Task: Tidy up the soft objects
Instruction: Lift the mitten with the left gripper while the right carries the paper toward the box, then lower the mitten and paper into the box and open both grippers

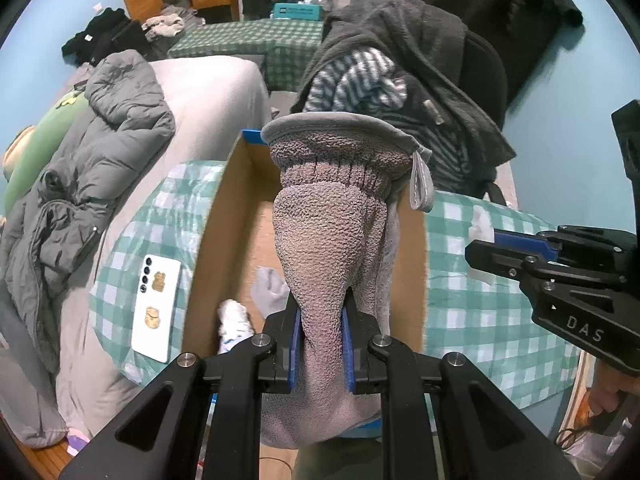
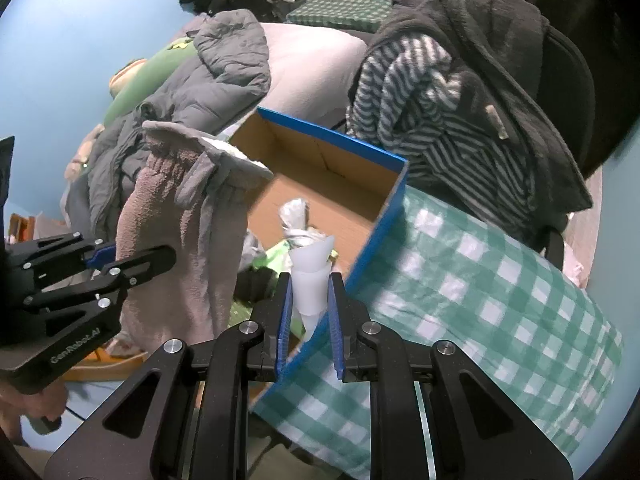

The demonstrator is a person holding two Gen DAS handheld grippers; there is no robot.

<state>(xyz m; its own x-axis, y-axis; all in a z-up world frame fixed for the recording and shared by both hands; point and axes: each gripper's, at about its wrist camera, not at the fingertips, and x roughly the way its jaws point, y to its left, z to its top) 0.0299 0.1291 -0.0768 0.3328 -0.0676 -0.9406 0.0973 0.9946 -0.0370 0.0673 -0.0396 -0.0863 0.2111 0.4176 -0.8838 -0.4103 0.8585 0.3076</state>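
Left gripper (image 1: 320, 346) clamped on grey mitt (image 1: 336, 236), hiding box (image 1: 224, 248) centre; right gripper (image 2: 309, 312) pinching unclear white piece (image 2: 310, 280).

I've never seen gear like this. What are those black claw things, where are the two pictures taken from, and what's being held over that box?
No robot here: a person holds a black two-finger tool in each hand, and a small camera on each tool looks forward along its fingers. One picture comes from the left tool, the other from the right, so each also catches the other tool from the side. The left gripper is shut on a grey-brown fuzzy mitt with an elastic cuff. The right gripper is shut on a small white cloth. Both are near an open cardboard box with blue sides that holds a few soft items. It sits on a green checked cloth, where a white phone also lies.
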